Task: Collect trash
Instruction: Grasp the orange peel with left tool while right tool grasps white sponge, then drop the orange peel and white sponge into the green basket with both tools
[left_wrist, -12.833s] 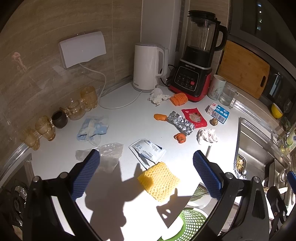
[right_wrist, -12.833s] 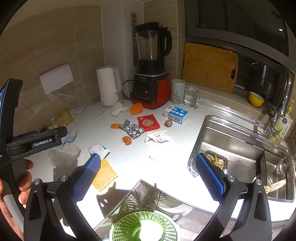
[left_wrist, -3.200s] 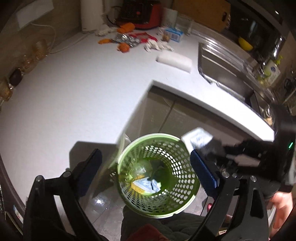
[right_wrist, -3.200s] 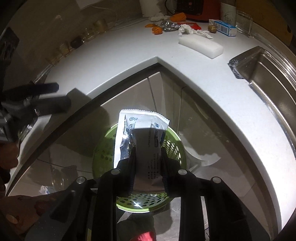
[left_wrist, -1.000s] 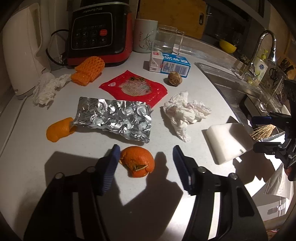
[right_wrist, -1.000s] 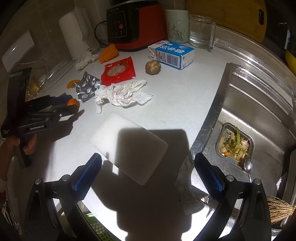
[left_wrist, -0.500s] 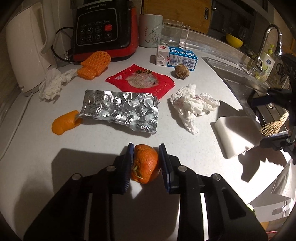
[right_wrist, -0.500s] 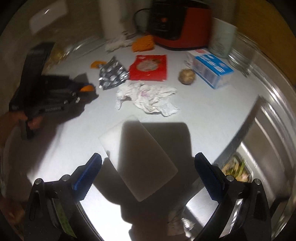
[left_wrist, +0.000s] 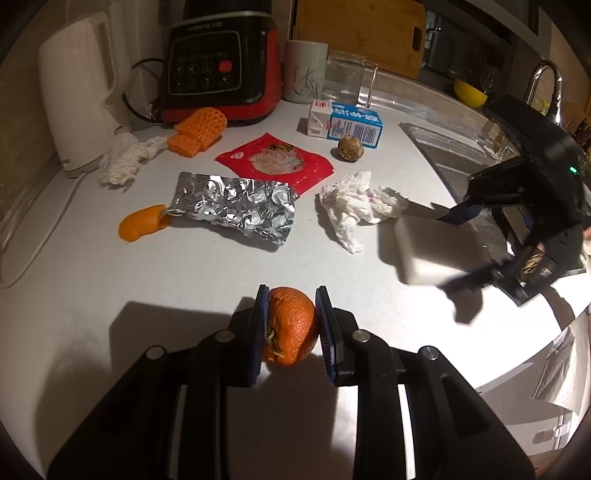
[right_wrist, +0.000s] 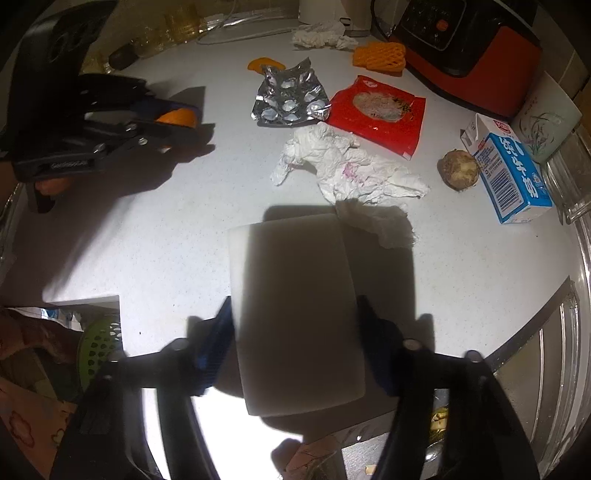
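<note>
My left gripper (left_wrist: 291, 295) is shut on a curled orange peel (left_wrist: 291, 325) just above the white counter (left_wrist: 184, 280). In the right wrist view the same peel (right_wrist: 177, 118) shows between the left gripper's fingers. My right gripper (right_wrist: 295, 321) points steeply down over a white foam block (right_wrist: 295, 295). Its jaws are closing, and the pads touch the block's two long sides. The left wrist view shows the right gripper (left_wrist: 461, 247) straddling the block (left_wrist: 432, 247). Loose trash lies beyond: a foil blister sheet (left_wrist: 236, 206), a red packet (left_wrist: 275, 160) and a crumpled tissue (left_wrist: 354, 206).
An orange peel scrap (left_wrist: 140, 223), orange foam net (left_wrist: 199, 129), second tissue (left_wrist: 122, 158), milk carton (left_wrist: 347, 123) and brown nut (left_wrist: 351, 147) lie around. Kettle (left_wrist: 77, 88), blender (left_wrist: 221, 70), mug (left_wrist: 304, 74) stand behind. A green basket (right_wrist: 99, 343) sits below the counter's edge; the sink (right_wrist: 554, 332) is at right.
The left jaws came together on the orange peel and drew it back a little. The right gripper rolled, dropped over the white block, and its jaws narrowed from wide open onto its sides.
</note>
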